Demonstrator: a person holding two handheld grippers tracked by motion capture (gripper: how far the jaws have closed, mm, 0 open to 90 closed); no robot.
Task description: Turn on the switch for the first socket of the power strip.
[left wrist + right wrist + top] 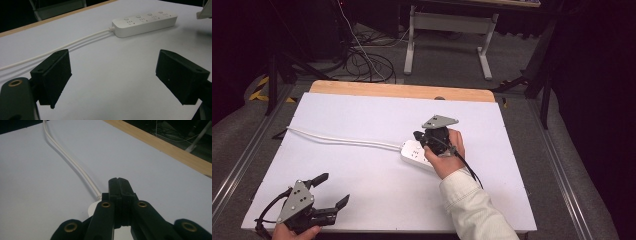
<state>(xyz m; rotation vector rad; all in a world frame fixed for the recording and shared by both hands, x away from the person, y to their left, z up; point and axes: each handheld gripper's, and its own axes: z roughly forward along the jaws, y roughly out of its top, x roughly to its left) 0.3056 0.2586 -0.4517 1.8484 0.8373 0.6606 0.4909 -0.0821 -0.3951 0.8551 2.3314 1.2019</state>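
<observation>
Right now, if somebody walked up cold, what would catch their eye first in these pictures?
Probably the white power strip right of the middle of the white table, its cord trailing off to the left edge. The right gripper sits over the strip's near end with its jaws shut together, nothing between them. At the near left corner the left gripper rests with its jaws wide open, away from the strip.

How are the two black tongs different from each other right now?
The left tongs stand wide open with nothing between the jaws, while the right tongs are squeezed shut. The left tongs sit near the table's front corner, far from the white power strip; the right tongs are right over it. Both are black and hand-held.
</observation>
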